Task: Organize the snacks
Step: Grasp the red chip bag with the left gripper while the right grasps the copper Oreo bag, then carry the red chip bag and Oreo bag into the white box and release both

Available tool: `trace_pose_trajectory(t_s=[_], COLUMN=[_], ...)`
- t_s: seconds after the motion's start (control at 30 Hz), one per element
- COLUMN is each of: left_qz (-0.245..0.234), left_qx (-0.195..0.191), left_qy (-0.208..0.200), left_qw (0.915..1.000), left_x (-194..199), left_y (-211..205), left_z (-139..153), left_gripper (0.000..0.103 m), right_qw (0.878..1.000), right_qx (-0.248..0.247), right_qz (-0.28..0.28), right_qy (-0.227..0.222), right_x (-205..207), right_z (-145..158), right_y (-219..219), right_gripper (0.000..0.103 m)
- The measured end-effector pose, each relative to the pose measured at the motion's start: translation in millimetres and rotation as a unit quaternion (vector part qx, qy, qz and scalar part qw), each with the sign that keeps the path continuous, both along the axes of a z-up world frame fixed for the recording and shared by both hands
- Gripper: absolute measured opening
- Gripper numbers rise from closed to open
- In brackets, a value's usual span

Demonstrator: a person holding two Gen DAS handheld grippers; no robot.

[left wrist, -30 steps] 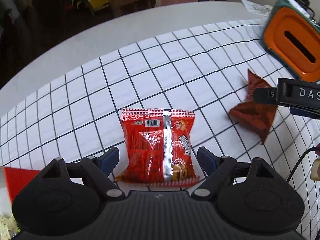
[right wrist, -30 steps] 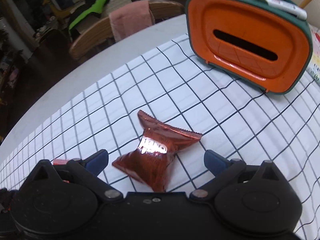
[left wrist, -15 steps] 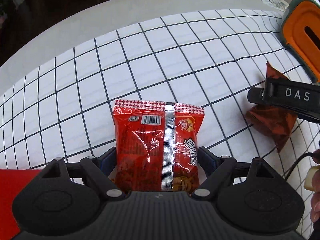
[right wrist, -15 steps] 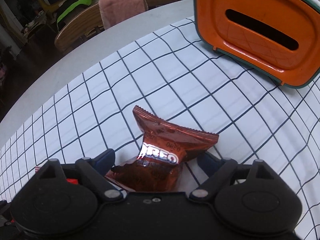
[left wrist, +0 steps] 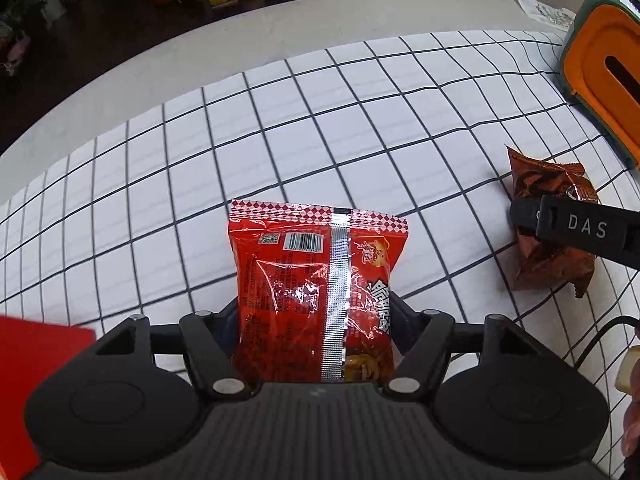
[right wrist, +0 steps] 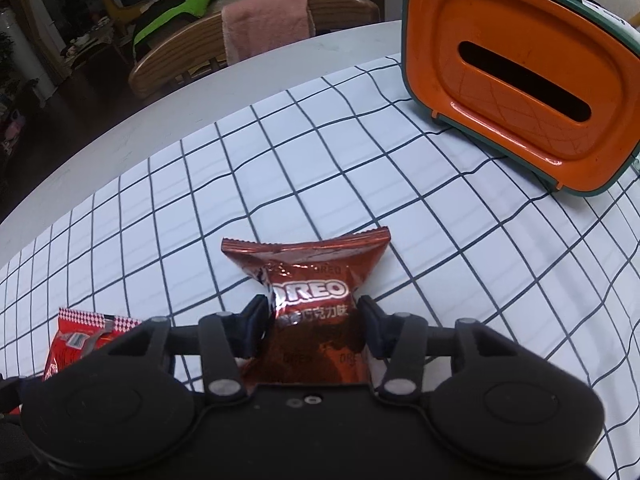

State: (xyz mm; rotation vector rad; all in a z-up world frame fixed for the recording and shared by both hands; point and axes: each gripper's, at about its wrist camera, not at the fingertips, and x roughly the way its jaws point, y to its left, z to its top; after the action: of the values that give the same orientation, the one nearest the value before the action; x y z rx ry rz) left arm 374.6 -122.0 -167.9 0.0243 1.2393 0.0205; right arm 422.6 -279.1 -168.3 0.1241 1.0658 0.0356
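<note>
So you have both snacks pinched: left gripper [left wrist: 314,320] clamps the glossy red foil packet [left wrist: 316,288], right gripper [right wrist: 312,320] squeezes the crinkled brown Oreo pouch [right wrist: 310,304], both low over the checked tablecloth [right wrist: 320,160]; sorting remains

Glossy crinkled foil on red packet [left wrist: 316,296] and Oreo packet [right wrist: 312,304]; matt checked cloth [left wrist: 360,120]; smooth orange plastic basket [right wrist: 520,76].

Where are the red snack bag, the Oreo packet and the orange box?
red snack bag [left wrist: 316,276], left wrist view, silver seam.
Oreo packet [right wrist: 310,290], right wrist view, logo.
orange box [right wrist: 520,80], right wrist view, orange face.
</note>
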Motion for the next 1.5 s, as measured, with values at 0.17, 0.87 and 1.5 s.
trace_pose_trajectory(t_s=[0.17,0.87,1.5], left_qz=[0.008,0.012,0.063], left_qx=[-0.008,-0.012,-0.024], left_qy=[-0.004,-0.061,-0.106], left_qw=[0.9999,0.9980,0.9921], left_x=[-19.6,-116.7,-210.5], left_y=[-2.1,31.5,154.3], left_z=[5.4,103.0,168.1], left_gripper=[0.070,0.070,0.070], right_qw=[1.000,0.989,0.970], right_qx=[-0.007,0.021,0.040], right_qz=[0.028,0.137,0.228], right_qy=[-0.012,-0.057,-0.076], right_x=[-15.0,-124.2,-199.6], right_z=[8.6,103.5,155.1], right_y=[6.8,25.4,123.1], right_gripper=[0.047,0.046,0.046])
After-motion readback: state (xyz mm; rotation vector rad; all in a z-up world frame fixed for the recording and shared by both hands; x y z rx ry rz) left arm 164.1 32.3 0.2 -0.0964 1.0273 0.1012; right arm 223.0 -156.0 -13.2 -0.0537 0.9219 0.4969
